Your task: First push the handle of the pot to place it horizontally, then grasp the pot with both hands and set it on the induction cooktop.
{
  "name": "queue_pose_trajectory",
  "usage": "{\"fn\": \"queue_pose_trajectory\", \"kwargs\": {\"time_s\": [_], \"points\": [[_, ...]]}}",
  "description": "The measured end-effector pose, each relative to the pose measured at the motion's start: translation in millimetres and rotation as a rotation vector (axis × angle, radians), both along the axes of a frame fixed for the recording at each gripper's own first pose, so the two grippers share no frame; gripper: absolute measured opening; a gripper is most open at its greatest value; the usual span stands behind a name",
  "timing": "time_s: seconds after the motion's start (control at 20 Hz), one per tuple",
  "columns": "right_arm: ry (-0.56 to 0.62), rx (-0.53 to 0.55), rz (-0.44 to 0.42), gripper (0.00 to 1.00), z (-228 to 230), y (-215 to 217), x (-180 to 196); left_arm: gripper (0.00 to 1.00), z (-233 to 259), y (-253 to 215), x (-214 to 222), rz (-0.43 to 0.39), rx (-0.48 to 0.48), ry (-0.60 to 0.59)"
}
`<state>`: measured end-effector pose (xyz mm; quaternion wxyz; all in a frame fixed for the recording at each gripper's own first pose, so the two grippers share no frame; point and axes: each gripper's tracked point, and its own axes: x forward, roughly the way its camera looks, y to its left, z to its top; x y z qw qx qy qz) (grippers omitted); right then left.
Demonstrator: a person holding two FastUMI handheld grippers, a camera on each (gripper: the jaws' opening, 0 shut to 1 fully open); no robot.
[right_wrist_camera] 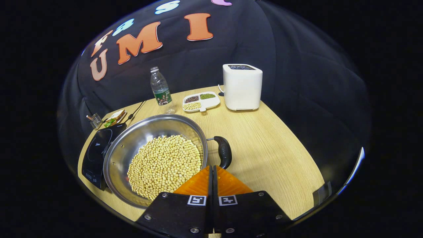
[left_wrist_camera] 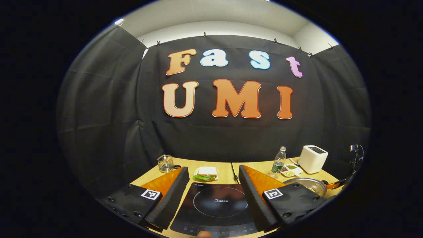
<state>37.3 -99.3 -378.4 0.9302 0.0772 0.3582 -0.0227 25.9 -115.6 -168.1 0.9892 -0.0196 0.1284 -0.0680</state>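
On a pale wood bench (right_wrist_camera: 264, 145) in a booth draped in black cloth, a steel pot (right_wrist_camera: 132, 138) heaped with yellow beans (right_wrist_camera: 165, 163) sits just beside the black induction cooktop (right_wrist_camera: 96, 150), its rim overlapping the cooktop's edge in the right gripper view. The pot's black handle (right_wrist_camera: 224, 151) sticks out on the side away from the cooktop and curves toward the camera, near the tips of the right hand-held gripper (right_wrist_camera: 211, 172), whose orange fingers are pressed together with nothing between them.

The left gripper view looks level across the cooktop (left_wrist_camera: 214, 205), where the left hand-held gripper (left_wrist_camera: 214, 180) hangs with its fingers spread wide on either side of the glass; the pot (left_wrist_camera: 305, 185) appears at the right edge of that view, off the cooktop.

Toward the back of the bench stand a white toaster (right_wrist_camera: 242, 86), a clear water bottle (right_wrist_camera: 161, 89) and a divided white dish of beans (right_wrist_camera: 201, 100). Beyond the cooktop lie a sandwich on a plate (left_wrist_camera: 206, 173) and a small wire basket (left_wrist_camera: 165, 163). Above the cloth, a white wall and ceiling show.
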Motion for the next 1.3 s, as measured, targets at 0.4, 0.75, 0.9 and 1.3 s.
{"fn": "queue_pose_trajectory", "kwargs": {"time_s": [0.4,0.75,0.9,1.3], "points": [[-0.009,-0.004,0.012,0.0,0,-4,9,0.98,-21,-39,-7,-0.053,-0.025,0.039],[-0.019,-0.066,0.007,0.0,-3,-17,18,0.98,-62,-77,-21,-0.111,-0.024,0.118],[-0.019,-0.032,-0.002,0.0,-3,-16,21,0.99,-82,-95,-28,-0.135,-0.028,0.16],[-0.105,-0.036,-0.019,0.0,21,-27,24,0.99,-132,-158,-38,-0.197,-0.053,0.249]]}}
